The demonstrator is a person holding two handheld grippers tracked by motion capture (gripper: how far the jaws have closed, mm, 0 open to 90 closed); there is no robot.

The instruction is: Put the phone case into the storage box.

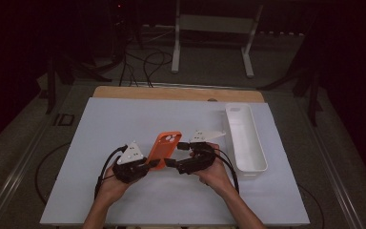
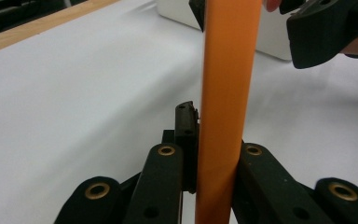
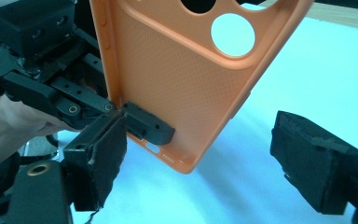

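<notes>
An orange phone case (image 1: 164, 148) is held above the white table mat, near its middle. My left gripper (image 1: 151, 164) is shut on the case's lower edge. In the left gripper view the case (image 2: 223, 93) stands edge-on between the pads of my left gripper (image 2: 216, 154). My right gripper (image 1: 177, 154) sits just right of the case with its jaws wide apart. In the right gripper view the case (image 3: 182, 79) shows its textured inside and camera cut-outs. My right gripper (image 3: 209, 163) stands open below it and presses on nothing. A black jaw of the left gripper (image 3: 140, 123) clamps the case's corner.
A long white bin (image 1: 262, 157) lies along the right side of the white mat (image 1: 124, 124), and nothing lies inside it. A wooden table edge (image 1: 171, 93) runs behind the mat. Cables trail from both grippers toward the front edge.
</notes>
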